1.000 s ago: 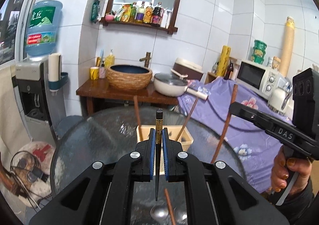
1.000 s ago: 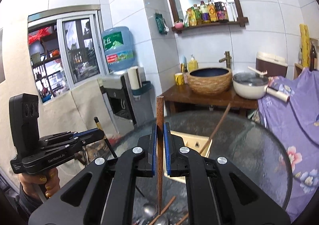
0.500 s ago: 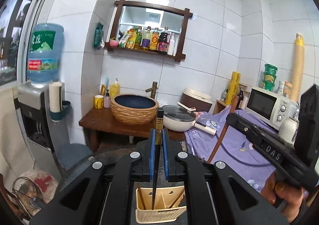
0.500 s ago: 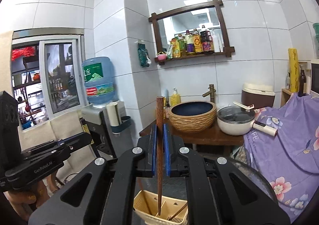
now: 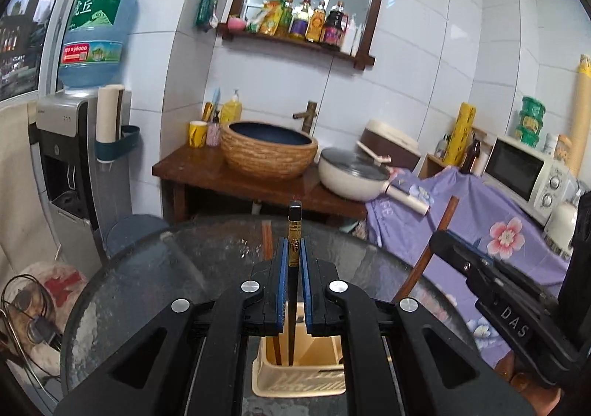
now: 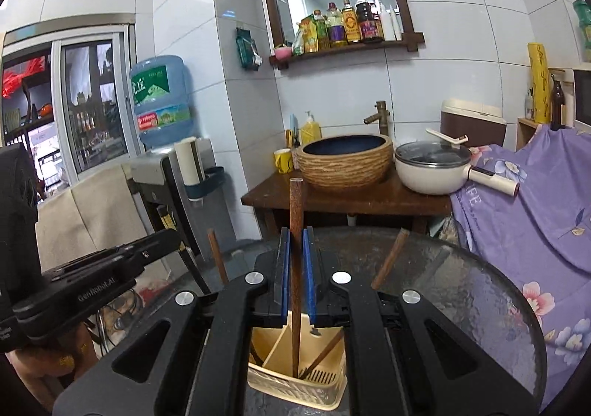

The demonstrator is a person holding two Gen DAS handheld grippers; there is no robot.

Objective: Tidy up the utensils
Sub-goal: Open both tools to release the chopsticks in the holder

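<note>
My left gripper (image 5: pixel 294 261) is shut on a black chopstick with a gold band (image 5: pixel 294 231), held upright with its lower end inside the cream utensil holder (image 5: pixel 299 381). My right gripper (image 6: pixel 296 253) is shut on a brown wooden chopstick (image 6: pixel 296 209), also upright with its tip in the same holder (image 6: pixel 295 388). Other brown chopsticks (image 6: pixel 390 257) lean in the holder. The holder stands on the round glass table (image 6: pixel 461 290). Each gripper shows at the edge of the other's view.
Behind the table a wooden stand (image 5: pixel 207 168) carries a woven basin (image 5: pixel 269 148) and a white pan (image 5: pixel 352 174). A water dispenser (image 5: pixel 74 143) stands at left. A purple flowered cloth (image 5: pixel 491 216) and a microwave (image 5: pixel 524 172) are at right.
Both grippers have lowered their chopsticks, so the tips now sit deeper in the holder. The holder and table edge have risen in both views.
</note>
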